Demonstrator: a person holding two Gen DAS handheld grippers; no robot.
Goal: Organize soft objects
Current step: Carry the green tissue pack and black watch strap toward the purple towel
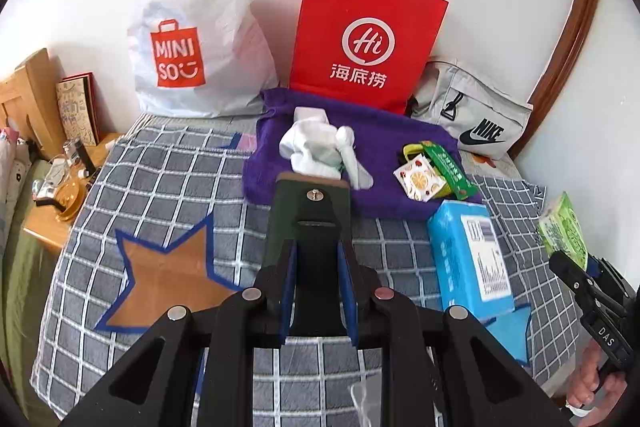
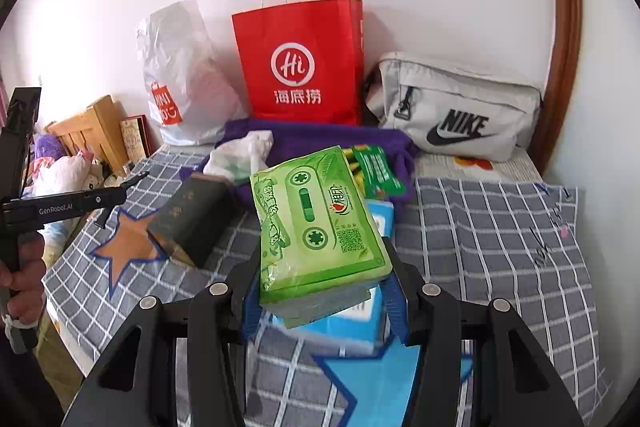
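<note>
A dark green box (image 1: 310, 215) is clamped between the left gripper (image 1: 316, 259) fingers above the checked bedspread (image 1: 168, 167). A green tissue pack (image 2: 320, 223) is gripped by the right gripper (image 2: 320, 291), above the blue tissue pack (image 1: 470, 259) near the purple towel (image 1: 384, 135) at the bed's wall edge.

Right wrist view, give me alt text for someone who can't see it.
The right gripper holds a green tissue pack above a checked bedspread. Behind stand a red paper bag, a grey Nike pouch and a purple towel.
</note>
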